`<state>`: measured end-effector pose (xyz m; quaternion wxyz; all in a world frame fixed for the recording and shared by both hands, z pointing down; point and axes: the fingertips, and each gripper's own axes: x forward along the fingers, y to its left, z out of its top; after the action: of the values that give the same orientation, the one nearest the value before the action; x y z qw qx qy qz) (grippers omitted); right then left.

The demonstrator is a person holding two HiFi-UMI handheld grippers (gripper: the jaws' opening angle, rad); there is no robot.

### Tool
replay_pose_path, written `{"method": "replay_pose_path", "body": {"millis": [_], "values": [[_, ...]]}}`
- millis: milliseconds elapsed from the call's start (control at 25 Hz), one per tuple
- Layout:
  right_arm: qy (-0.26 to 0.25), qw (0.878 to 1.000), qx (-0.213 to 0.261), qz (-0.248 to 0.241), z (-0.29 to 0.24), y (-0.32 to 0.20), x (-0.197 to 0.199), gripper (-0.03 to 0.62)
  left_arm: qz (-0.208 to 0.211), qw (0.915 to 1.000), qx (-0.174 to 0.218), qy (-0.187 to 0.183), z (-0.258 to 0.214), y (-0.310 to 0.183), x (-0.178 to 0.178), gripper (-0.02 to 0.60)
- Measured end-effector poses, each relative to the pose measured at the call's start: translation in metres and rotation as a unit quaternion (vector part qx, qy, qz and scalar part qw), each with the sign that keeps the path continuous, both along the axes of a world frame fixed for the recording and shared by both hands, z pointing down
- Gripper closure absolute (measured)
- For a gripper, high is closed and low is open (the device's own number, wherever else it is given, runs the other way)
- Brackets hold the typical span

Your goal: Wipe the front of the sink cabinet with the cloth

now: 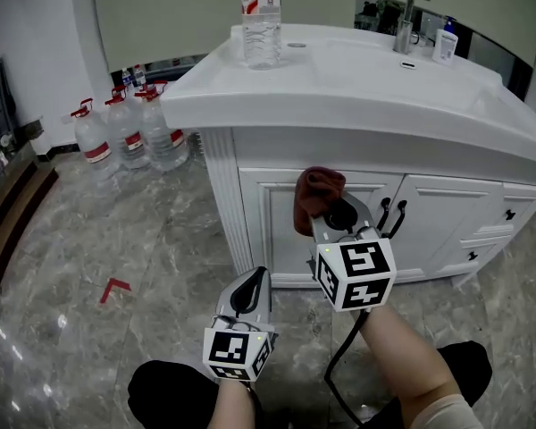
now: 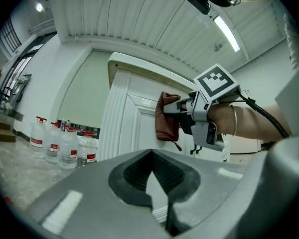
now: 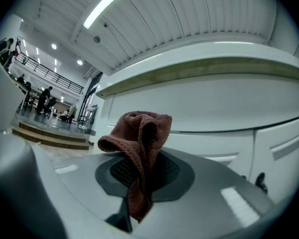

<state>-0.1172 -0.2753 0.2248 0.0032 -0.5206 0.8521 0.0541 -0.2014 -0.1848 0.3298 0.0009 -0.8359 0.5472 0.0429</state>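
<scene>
A reddish-brown cloth [image 1: 317,195] is pinched in my right gripper [image 1: 329,214], which is shut on it and holds it against the left door of the white sink cabinet [image 1: 277,222]. In the right gripper view the cloth [image 3: 139,143] bunches up above the jaws, with the cabinet front [image 3: 214,108] close behind. My left gripper [image 1: 247,295] is lower and to the left, shut and holding nothing. In the left gripper view the right gripper [image 2: 187,114] presses the cloth [image 2: 166,117] to the door.
A water bottle [image 1: 261,21], a tap [image 1: 411,12] and a small white bottle [image 1: 445,43] stand on the white sink top [image 1: 339,79]. Several large water jugs [image 1: 129,132] stand on the marble floor at the left. Black door handles [image 1: 391,214] are right of the cloth.
</scene>
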Motion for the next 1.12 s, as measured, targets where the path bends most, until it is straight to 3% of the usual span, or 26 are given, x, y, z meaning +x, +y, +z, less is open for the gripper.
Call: {"method": "replay_pose_path", "body": {"millis": [400, 680, 840, 1120], "values": [[-0.006, 0.995, -0.018, 0.095, 0.002, -0.005, 0.117, 0.511, 0.034, 0.9994, -0.004, -0.007, 0.008, -0.002, 0.049, 0.581], [-0.036, 0.991, -0.047, 0.117, 0.005, -0.002, 0.153, 0.507, 0.031, 0.9995, -0.006, -0.004, 0.004, 0.005, 0.056, 0.581], [-0.044, 0.993, -0.046, 0.096, 0.006, 0.009, 0.134, 0.513, 0.020, 0.9997, -0.003, -0.010, 0.002, 0.011, 0.047, 0.581], [-0.029, 0.997, -0.076, 0.002, 0.041, 0.015, 0.037, 0.514, -0.018, 0.9994, -0.021, -0.019, 0.016, 0.020, 0.003, 0.581]]}}
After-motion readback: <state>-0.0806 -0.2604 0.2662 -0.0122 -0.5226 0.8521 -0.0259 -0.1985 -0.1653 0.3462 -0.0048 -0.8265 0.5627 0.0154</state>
